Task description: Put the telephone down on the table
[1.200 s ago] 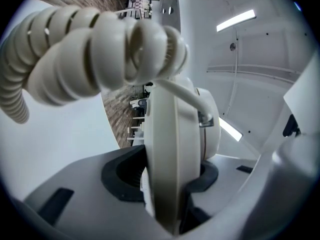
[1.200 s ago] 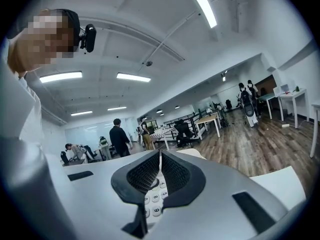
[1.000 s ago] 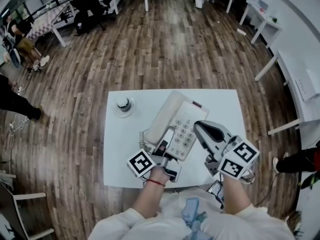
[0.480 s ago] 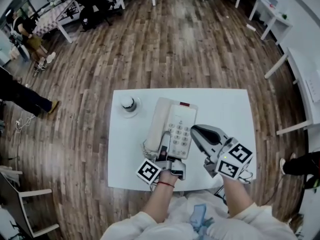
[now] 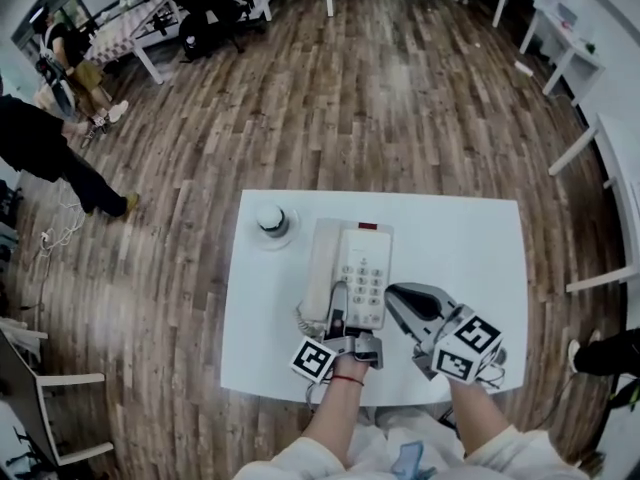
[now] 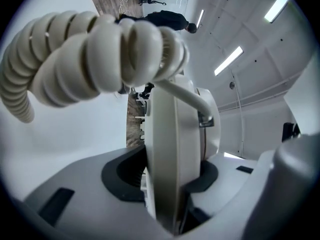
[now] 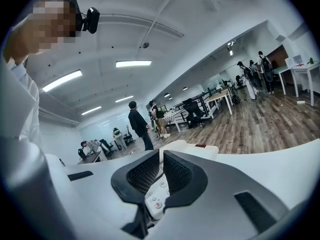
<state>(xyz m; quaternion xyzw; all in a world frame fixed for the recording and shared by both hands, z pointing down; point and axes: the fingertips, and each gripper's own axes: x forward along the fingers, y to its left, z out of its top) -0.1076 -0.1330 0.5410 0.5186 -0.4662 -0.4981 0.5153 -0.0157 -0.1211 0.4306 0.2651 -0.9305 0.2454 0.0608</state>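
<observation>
Telephone position: the telephone (image 5: 352, 268) lies at the centre of the white table (image 5: 460, 238), in the middle of the head view, with the handset along its left side.
Long axis: it runs from the lower part of the frame toward the upper, pointing away from both grippers.
Left gripper: the left gripper (image 5: 340, 324) is clamped on the telephone's near edge, directly below it in the frame. This is the carrying hand.
Right gripper: the right gripper (image 5: 395, 300) has its jaws pressed together on nothing, just beside the telephone's lower right corner.
Left gripper view only: the cream housing sits wedged between the pads, and the coiled cord (image 6: 95, 59) loops across the upper left.
Right gripper view only: keypad buttons show behind the closed jaws.
Judgement: the base looks at or almost on the tabletop, but no view confirms contact. Letting go with the left gripper appears to be the remaining step.
</observation>
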